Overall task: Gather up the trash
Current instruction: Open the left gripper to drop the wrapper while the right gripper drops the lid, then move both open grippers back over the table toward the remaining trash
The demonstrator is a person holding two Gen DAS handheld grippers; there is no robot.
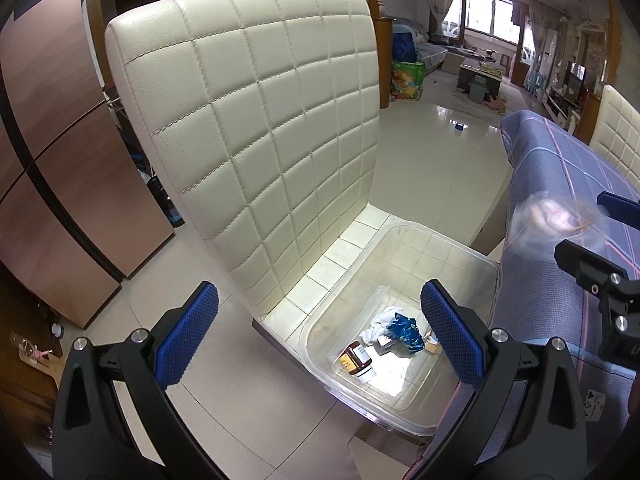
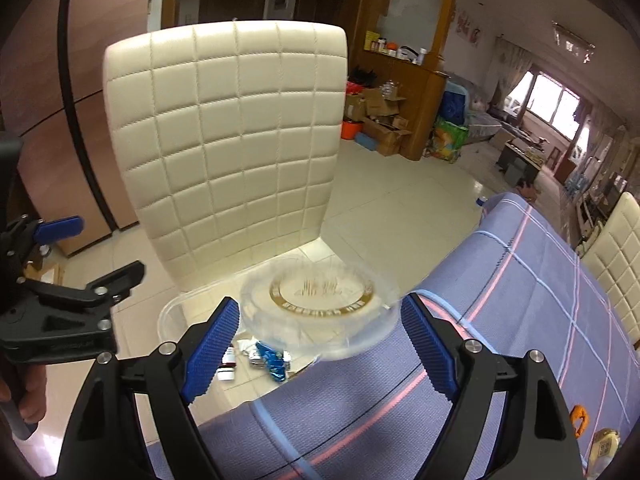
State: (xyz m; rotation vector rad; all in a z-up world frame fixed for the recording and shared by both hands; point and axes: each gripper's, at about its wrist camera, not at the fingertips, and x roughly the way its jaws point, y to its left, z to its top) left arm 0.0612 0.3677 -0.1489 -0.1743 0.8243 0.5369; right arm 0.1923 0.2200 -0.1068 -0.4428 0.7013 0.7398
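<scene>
Glossy pale tile floor (image 1: pixel 432 148) — quilted cream chair (image 1: pixel 248 120), bright far windows (image 1: pixel 492 12).

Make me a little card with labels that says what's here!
place: clear bin on white chair
in bin: brown bottle, blue wrapper, white tissue
left gripper: open, empty
right gripper: seems to grip the blurry clear round container
beside: blue checked cloth

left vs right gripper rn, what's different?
The left gripper is empty, jaws open; the right gripper clamps a clear round lid. The left one hangs over the clear bin; the right one is over the blue cloth. Shared: black frames, blue pads.
</scene>
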